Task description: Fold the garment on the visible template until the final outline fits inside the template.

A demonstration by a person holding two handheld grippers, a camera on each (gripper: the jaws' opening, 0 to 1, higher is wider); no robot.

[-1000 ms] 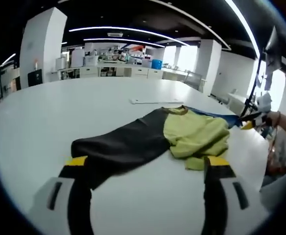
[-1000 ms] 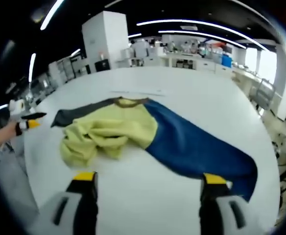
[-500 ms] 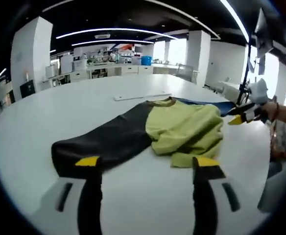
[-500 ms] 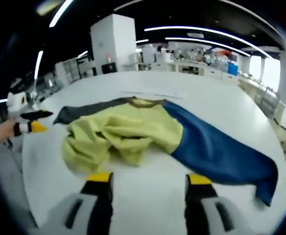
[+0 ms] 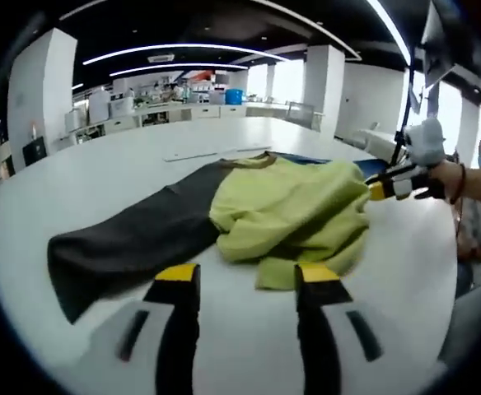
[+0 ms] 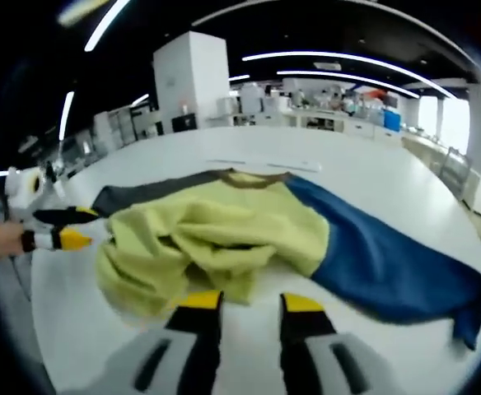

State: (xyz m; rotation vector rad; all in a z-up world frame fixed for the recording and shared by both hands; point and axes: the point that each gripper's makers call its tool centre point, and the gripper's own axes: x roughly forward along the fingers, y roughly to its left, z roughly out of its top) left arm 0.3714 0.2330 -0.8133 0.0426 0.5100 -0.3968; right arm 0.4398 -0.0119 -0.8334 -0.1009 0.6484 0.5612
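The garment lies crumpled on the white table [image 5: 76,181], with a bunched yellow-green body [image 5: 294,206], a black sleeve [image 5: 125,243] and a blue sleeve [image 5: 327,162]. In the right gripper view the yellow-green body [image 6: 224,234] is in the middle, the blue sleeve [image 6: 389,263] stretches right and the black sleeve [image 6: 142,197] runs left. My left gripper [image 5: 245,276] is open just short of the body's near hem, holding nothing. My right gripper [image 6: 251,302] is open with a narrow gap, right at the opposite hem. Each gripper also appears across the cloth: the right gripper [image 5: 386,184] and the left gripper [image 6: 66,228].
A thin pale strip [image 5: 216,152] lies on the table beyond the collar, and it is also in the right gripper view as a pale strip [image 6: 261,164]. A person's gloved hand [image 5: 428,144] holds the right gripper. Office counters and pillars stand far behind. The table edge [image 6: 43,329] is near.
Both grippers have come closer to the garment from opposite sides. The jaws of both have narrowed, the right more than the left. The cloth itself has not visibly shifted.
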